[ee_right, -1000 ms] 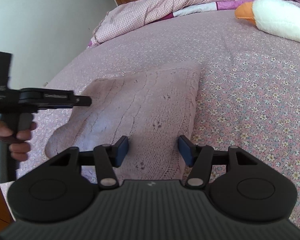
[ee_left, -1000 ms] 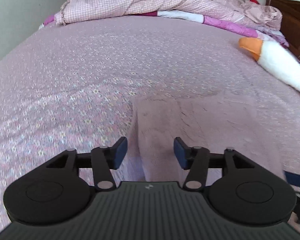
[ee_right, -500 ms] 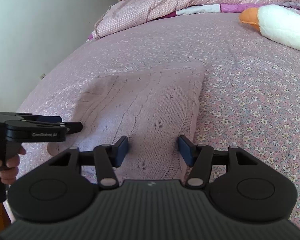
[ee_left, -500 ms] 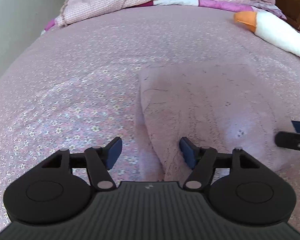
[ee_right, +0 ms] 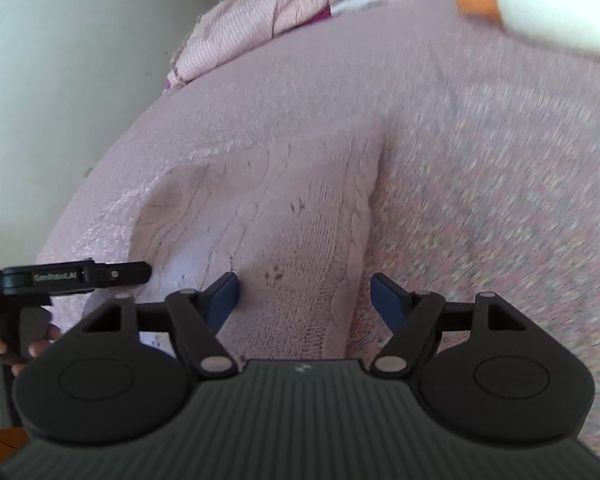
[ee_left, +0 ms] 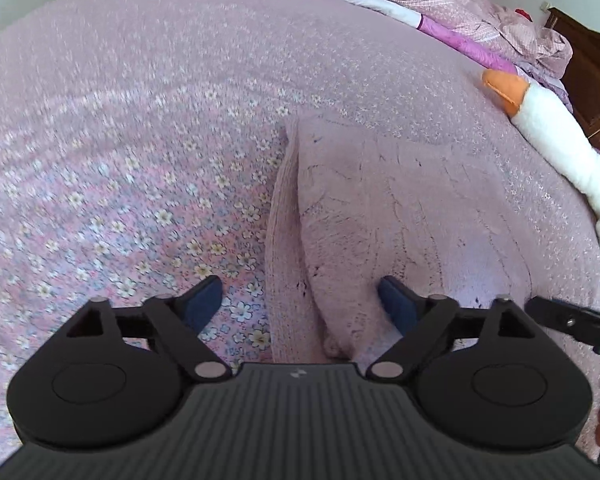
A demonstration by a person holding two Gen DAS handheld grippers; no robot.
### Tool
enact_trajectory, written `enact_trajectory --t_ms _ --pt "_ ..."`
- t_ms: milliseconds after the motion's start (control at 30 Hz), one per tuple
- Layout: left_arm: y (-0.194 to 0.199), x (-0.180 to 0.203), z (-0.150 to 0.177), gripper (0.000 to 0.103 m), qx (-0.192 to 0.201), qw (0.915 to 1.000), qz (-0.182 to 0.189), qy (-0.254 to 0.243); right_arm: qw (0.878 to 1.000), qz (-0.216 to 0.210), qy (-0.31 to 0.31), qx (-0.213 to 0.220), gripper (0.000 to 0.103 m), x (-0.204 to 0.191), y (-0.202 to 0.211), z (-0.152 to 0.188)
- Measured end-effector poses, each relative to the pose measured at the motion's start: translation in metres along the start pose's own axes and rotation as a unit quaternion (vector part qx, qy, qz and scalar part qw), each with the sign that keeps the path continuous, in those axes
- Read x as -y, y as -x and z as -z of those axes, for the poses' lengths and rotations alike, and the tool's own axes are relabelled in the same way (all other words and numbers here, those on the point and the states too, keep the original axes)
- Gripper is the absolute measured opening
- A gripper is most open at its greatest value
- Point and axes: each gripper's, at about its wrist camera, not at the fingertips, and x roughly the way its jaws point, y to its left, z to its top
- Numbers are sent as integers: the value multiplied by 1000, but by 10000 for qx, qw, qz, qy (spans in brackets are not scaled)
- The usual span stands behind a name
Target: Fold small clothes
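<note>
A pink knitted sweater lies flat on the bed, near its front edge, already doubled over so that a lower layer shows as a strip along its left side. The left hand-held gripper hovers over the near left corner of the sweater with its jaws wide and nothing between them; the left jaw is over the flowered bedspread, the right jaw over the knit. The right hand-held gripper is likewise spread wide and empty, straddling the near right edge of the sweater, with one jaw above the knit and the other above the bed.

The likely trouble from here is the grab itself. The bedspread is soft and close in colour to the knit, so a jaw closing at the edge may pinch the bedding along with the sweater, or catch only the top layer and pull the fold apart. The knit is loose and stretchy, so uneven lifting by the two sides would skew the next fold. A white stuffed goose lies beside the sweater's far right corner and could be brushed by a wide swing.
</note>
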Motion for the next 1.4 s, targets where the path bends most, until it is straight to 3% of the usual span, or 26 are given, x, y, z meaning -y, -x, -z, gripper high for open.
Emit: enact_trajectory --t_ms 167,300,333,400,467,500,667,833,967,1100,1200,1267,1333,1400 --pt "-18 -15 1 93 -248 9945 750 687 9954 -632 -663 -277 80 18 -28 1" --pt "-24 -8 4 89 -287 9904 1200 629 9939 -823 -687 -277 80 17 -36 0" --pt "-27 -6 6 85 -323 9883 1354 628 9934 -868 -693 -296 78 16 -38 -2" --pt "-30 3 8 73 -295 9889 1335 587 9921 -938 -759 -342 61 15 -40 -6" --pt "-26 7 7 62 -227 9895 1311 563 9909 -1011 -814 -349 53 12 -36 -12" --pt "-23 7 6 54 -209 9891 1324 601 9915 -1017 -741 -330 50 8 -32 -16" --pt "8 7 0 41 -123 9836 1628 765 9866 -1388 -813 -262 47 -7 1 -30" --pt "46 30 14 41 -180 9791 1910 671 9865 -1441 -690 -366 47 -14 50 -29" --pt "65 48 45 41 -349 9747 2099 677 9873 -1320 -748 -466 47 2 92 -8" --pt "74 68 89 41 -531 9776 1986 445 9892 -1084 -793 -586 47 17 116 26" --pt "70 81 118 44 -622 9853 1586 85 9901 -813 -842 -771 50 29 115 54" --pt "69 86 131 53 -600 9905 1229 -146 9928 -445 -687 -873 53 34 109 72" --pt "73 88 138 60 -536 9921 1106 -236 9956 -113 -414 -833 59 33 106 84" --pt "82 90 142 63 -453 9939 948 -325 9973 -102 -293 -661 59 32 111 88"
